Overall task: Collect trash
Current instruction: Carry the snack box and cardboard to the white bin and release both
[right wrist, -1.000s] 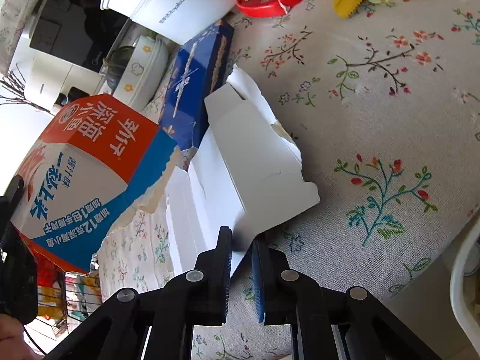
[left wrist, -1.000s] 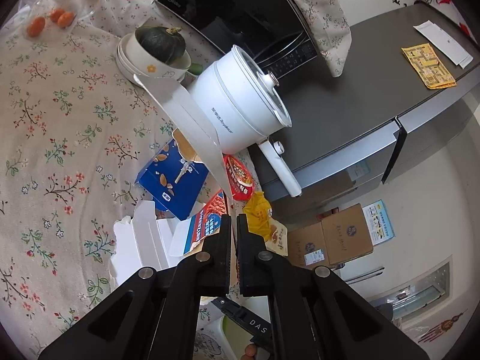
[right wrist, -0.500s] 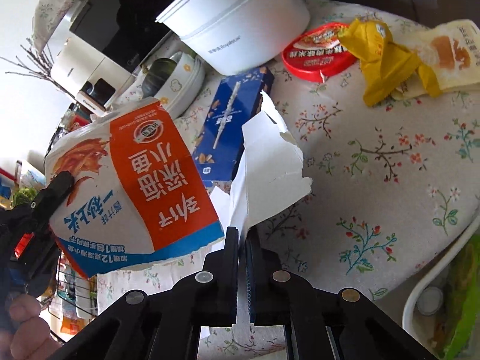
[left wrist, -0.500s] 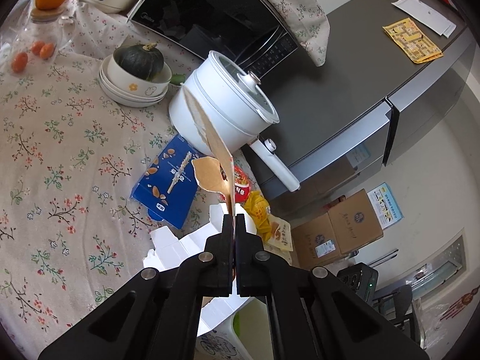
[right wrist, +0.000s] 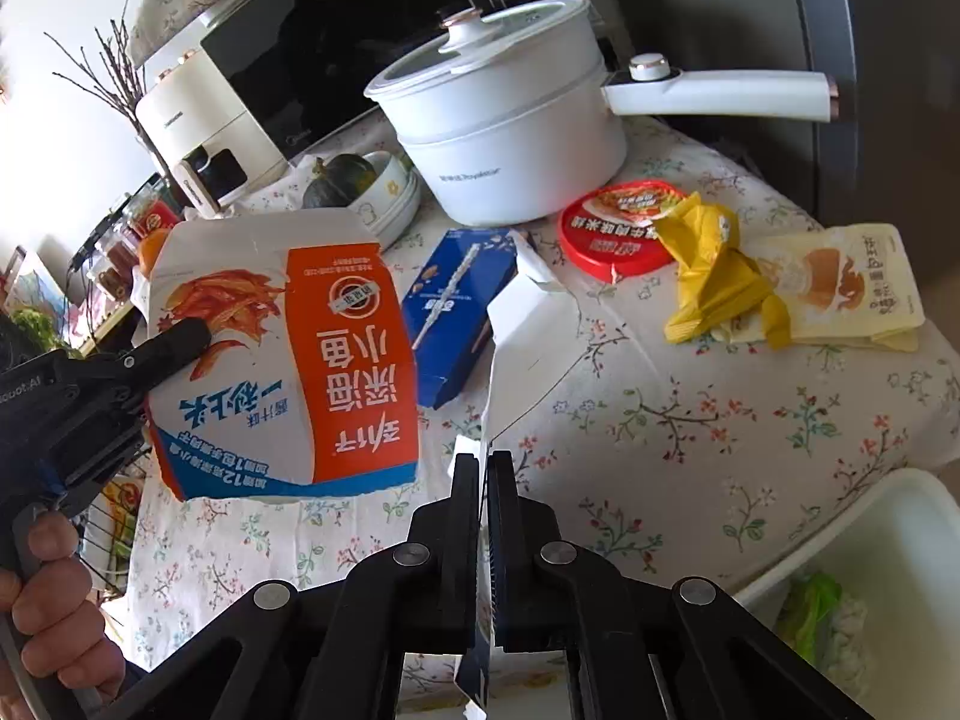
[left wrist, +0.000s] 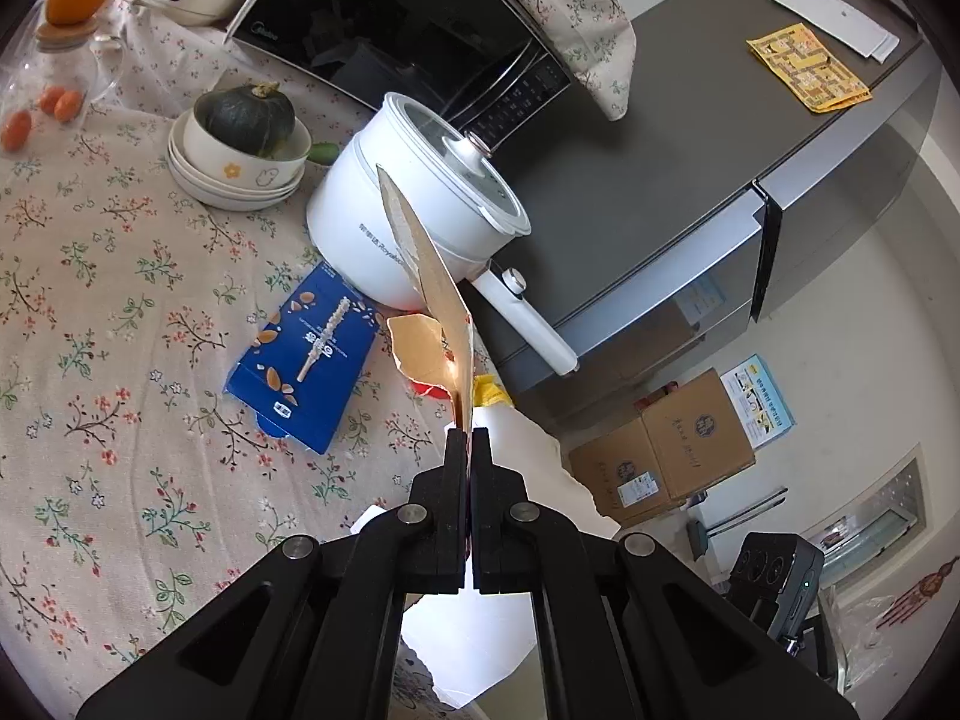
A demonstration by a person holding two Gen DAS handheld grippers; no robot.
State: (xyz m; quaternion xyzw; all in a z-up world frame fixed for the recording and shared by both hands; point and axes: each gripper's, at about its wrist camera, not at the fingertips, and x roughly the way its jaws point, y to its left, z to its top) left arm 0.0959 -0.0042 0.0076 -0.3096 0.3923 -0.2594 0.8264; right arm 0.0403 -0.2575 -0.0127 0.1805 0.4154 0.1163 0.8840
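My left gripper (left wrist: pixel 467 438) is shut on a torn orange, white and blue snack carton (left wrist: pixel 429 276), held edge-on above the table; the carton's printed face shows in the right wrist view (right wrist: pixel 282 354). My right gripper (right wrist: pixel 483 462) is shut on a torn white cardboard piece (right wrist: pixel 531 324), lifted off the flowered tablecloth. On the table lie a blue snack box (right wrist: pixel 456 300), a red round lid (right wrist: pixel 618 228), a yellow crumpled wrapper (right wrist: pixel 714 276) and a pale yellow pouch (right wrist: pixel 852 282).
A white electric pot (right wrist: pixel 510 120) with a long handle, stacked bowls holding a dark squash (left wrist: pixel 246 120), and a microwave (left wrist: pixel 408 18) stand behind. A white bin (right wrist: pixel 870 588) with trash sits at the table's near right edge. Cardboard boxes (left wrist: pixel 660 450) sit on the floor.
Both grippers have risen and pulled back from the table. The carton and the white cardboard piece have lifted with them; more of the table shows.
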